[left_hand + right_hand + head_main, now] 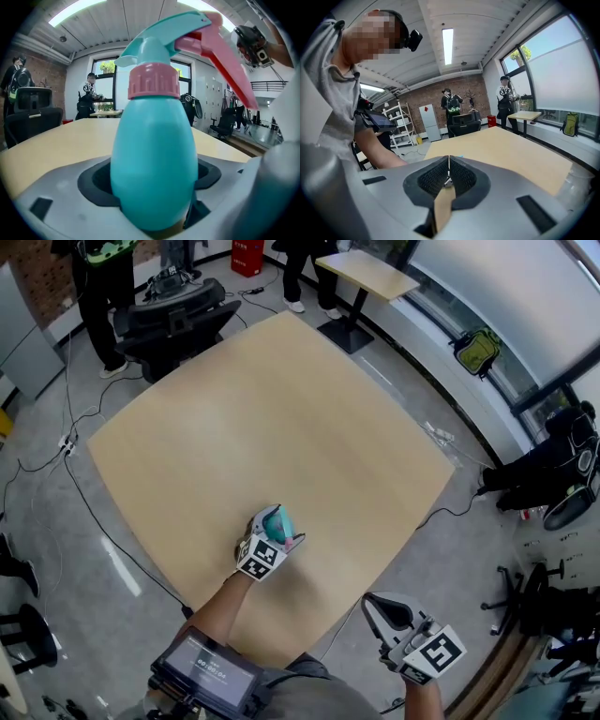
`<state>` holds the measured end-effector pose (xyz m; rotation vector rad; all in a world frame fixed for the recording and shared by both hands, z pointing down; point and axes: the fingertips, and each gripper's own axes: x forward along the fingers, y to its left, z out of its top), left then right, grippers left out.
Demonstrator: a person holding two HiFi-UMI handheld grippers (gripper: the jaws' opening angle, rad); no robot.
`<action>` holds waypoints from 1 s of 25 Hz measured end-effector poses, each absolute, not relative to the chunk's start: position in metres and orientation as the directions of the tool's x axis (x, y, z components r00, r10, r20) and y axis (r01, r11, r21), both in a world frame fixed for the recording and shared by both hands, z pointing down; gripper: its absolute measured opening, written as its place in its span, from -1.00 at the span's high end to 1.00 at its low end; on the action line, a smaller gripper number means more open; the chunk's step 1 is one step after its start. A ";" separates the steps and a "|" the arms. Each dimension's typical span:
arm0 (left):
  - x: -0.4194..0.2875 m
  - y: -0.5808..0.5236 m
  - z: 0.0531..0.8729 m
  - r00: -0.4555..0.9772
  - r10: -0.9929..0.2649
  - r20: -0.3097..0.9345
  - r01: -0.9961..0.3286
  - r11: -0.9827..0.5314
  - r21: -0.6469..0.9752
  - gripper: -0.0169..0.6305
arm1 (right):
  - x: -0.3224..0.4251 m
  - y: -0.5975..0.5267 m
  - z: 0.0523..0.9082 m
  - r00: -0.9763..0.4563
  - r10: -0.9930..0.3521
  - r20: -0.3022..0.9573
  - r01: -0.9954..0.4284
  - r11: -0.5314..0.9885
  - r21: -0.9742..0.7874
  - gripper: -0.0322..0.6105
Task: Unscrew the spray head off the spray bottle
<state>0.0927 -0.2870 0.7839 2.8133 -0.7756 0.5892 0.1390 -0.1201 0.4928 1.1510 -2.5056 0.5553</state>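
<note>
A teal spray bottle (pixel 154 154) stands upright on the wooden table (pixel 281 409) near its front edge. It carries a pink ribbed collar (pixel 153 82), a teal spray head (pixel 157 37) and a pink trigger (pixel 225 56). My left gripper (pixel 154 190) has its jaws set wide around the bottle's body, pads against its sides. In the head view the bottle (pixel 278 518) shows just beyond the left gripper (pixel 279 529). My right gripper (pixel 382 606) hangs off the table's front right edge, shut with nothing in it; its pads (pixel 440 176) meet.
A black office chair (pixel 173 310) stands past the table's far left corner and a small table (pixel 370 273) at the far right. People stand at the back. Cables run over the floor at left. A green bag (pixel 476 351) lies by the window.
</note>
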 end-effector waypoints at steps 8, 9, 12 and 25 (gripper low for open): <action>0.078 -0.246 0.718 0.806 -0.449 0.387 -0.482 -0.876 -0.013 -0.33 | 0.127 -0.116 0.485 -0.654 -0.637 0.409 -0.745 0.636 -0.200 0.88; 0.076 -0.238 0.704 0.802 -0.453 0.389 -0.479 -0.877 -0.033 -0.32 | 0.125 -0.115 0.481 -0.661 -0.635 0.400 -0.738 0.645 -0.197 0.88; 0.061 -0.209 0.657 0.773 -0.479 0.417 -0.474 -0.872 -0.123 -0.32 | 0.110 -0.109 0.462 -0.694 -0.625 0.359 -0.711 0.673 -0.203 0.88; 0.003 -0.129 0.546 0.507 -0.712 0.485 -0.538 -0.701 -0.468 -0.32 | 0.000 -0.074 0.402 -0.852 -0.360 0.381 -0.471 0.845 -0.254 0.03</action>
